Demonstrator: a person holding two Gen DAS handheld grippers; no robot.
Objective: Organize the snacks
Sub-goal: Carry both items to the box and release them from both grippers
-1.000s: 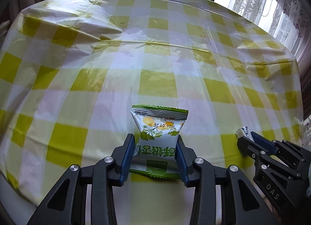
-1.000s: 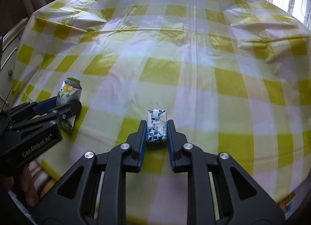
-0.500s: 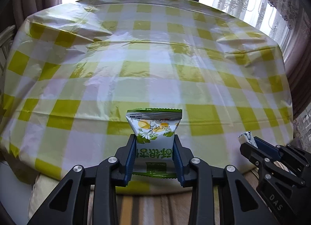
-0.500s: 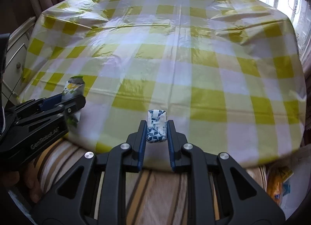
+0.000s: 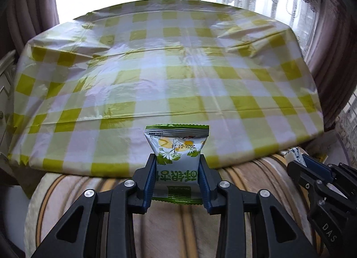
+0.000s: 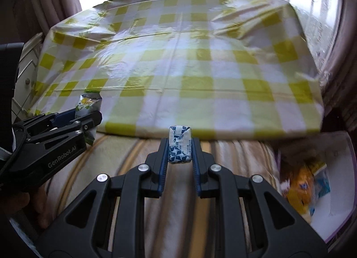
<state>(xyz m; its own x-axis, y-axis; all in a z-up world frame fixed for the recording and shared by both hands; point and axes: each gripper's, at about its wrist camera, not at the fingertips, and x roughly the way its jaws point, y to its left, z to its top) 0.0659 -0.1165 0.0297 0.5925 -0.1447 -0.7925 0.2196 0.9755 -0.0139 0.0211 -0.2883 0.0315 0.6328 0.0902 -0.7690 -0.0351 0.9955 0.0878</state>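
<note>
My left gripper (image 5: 176, 175) is shut on a green and white snack packet (image 5: 176, 146) with yellow fruit print, held upright between its blue pads. My right gripper (image 6: 179, 153) is shut on a small blue and white wrapped snack (image 6: 179, 144). Both are held in the air just off the near edge of the table, over a striped beige cushion. In the right wrist view the left gripper (image 6: 86, 117) shows at the left with its packet (image 6: 88, 104). In the left wrist view the right gripper (image 5: 300, 162) shows at the right with a corner of its snack (image 5: 293, 154).
The table (image 5: 178, 68) wears a yellow and white checked plastic cloth. A striped beige cushion (image 6: 138, 162) lies below the grippers. At the lower right sits a white container (image 6: 334, 202) holding several snack packets, one orange (image 6: 299, 186). Curtains and a window stand behind.
Both grippers have drawn back from over the table to beyond its near edge, carrying their snacks. The cushion and the white container have come into view.
</note>
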